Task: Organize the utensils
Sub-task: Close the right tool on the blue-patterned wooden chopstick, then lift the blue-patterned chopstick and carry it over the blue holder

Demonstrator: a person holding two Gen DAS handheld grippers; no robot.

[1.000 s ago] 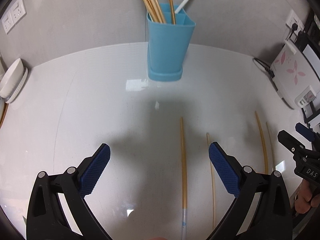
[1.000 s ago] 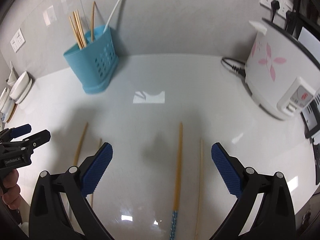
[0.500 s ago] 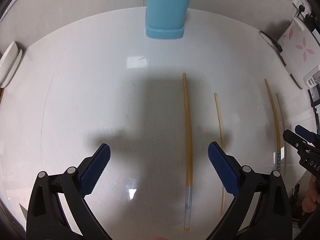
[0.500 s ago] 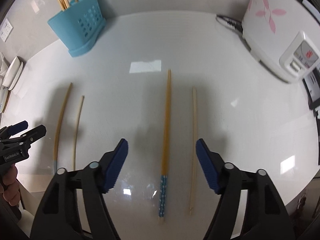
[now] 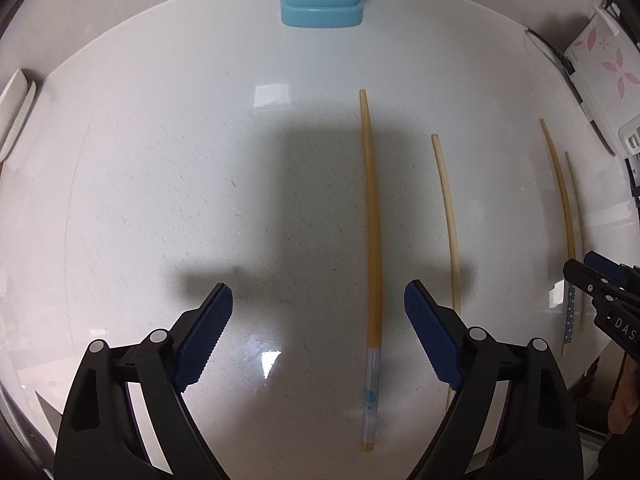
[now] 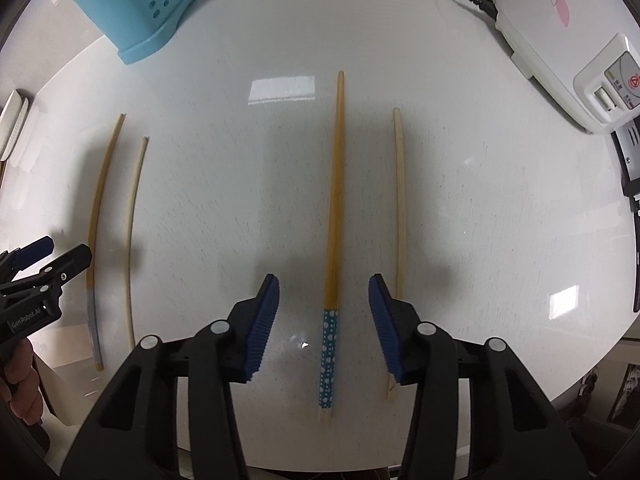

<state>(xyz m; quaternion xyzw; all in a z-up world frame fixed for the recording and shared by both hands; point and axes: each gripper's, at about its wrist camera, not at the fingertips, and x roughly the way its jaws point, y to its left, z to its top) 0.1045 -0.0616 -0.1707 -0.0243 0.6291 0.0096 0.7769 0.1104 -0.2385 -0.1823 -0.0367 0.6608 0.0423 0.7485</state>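
White and glossy, the bench point(image 6: 460, 208) carries four loose chopsticks laid roughly parallel, with the blue holder point(image 6: 140, 4) standing at its far edge. Going left to right in the right wrist view: my left tool point(image 5: 318, 330) hangs over the grey-ended chopstick point(image 5: 372, 240). Its jaws are spread wide and closing, the stick lying between them nearer the right pad, nothing touching it yet. I should shift a little so the stick sits centred before the pads meet. Just beside it lies a pale chopstick point(image 5: 448, 216), outside the jaws; I want to leave it alone.

Further right, my right tool point(image 6: 324, 320) points down over the blue-dotted chopstick point(image 6: 334, 216). Its jaws are about half spread and closing, the dotted end between the pads, which do not yet press on it. Another pale chopstick point(image 6: 400, 200) runs just past the right pad, so I should keep that pad from catching it. Sticks this thin on a slick surface will likely roll, so I judge it best to go right down and squeeze squarely.
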